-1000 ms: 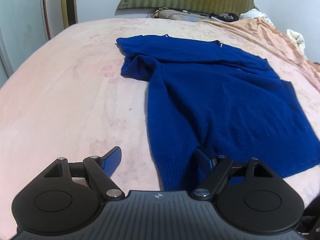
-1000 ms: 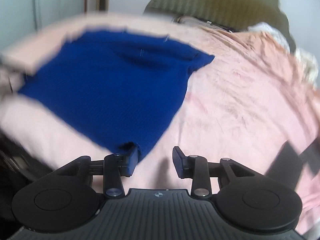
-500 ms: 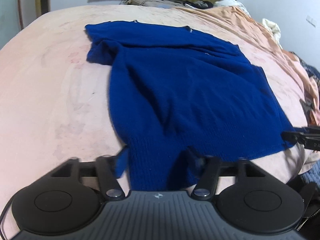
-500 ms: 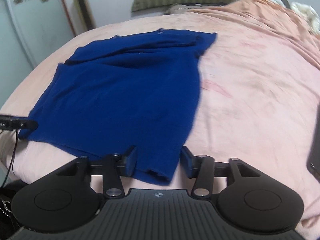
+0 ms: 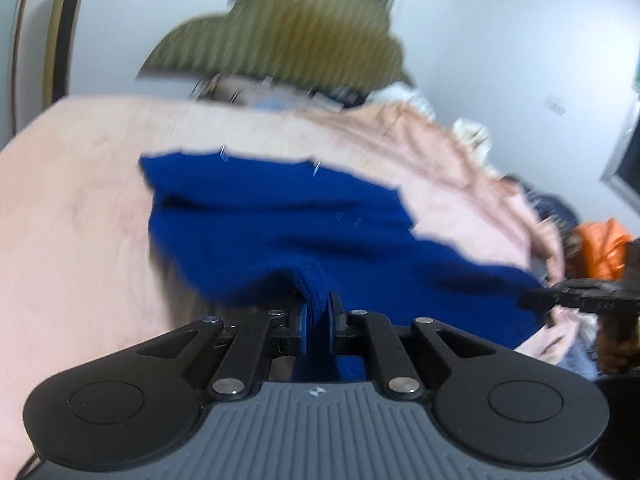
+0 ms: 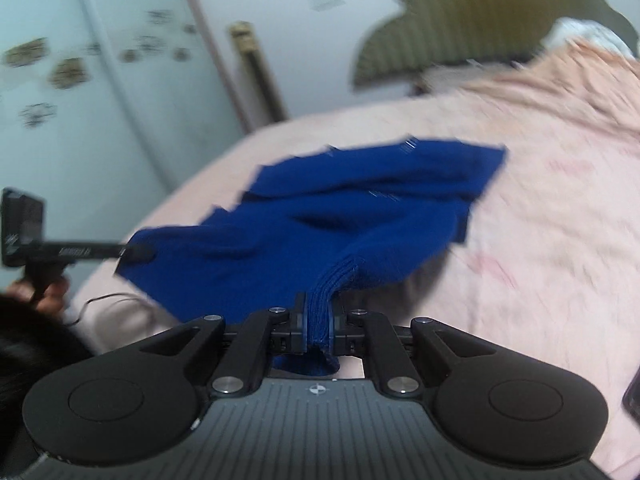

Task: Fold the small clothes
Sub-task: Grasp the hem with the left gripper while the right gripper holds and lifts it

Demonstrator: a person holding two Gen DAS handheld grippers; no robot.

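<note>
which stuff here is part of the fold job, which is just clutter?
Job: blue sweater, hem pinched in left claw and right claw; pink bedspread under it.
Clutter: olive headboard, orange bag, pale wardrobe.

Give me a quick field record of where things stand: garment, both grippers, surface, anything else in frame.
garment: blue knit sweater, near hem lifted off the bed, far part lying on it
left gripper: jaws just closed, shut on the ribbed hem at one corner
right gripper: jaws just closed, shut on the ribbed hem at the other corner
surface: pink bedsheet
behind: olive headboard, loose clothes below it, blurred
image quality: both views motion-blurred
</note>
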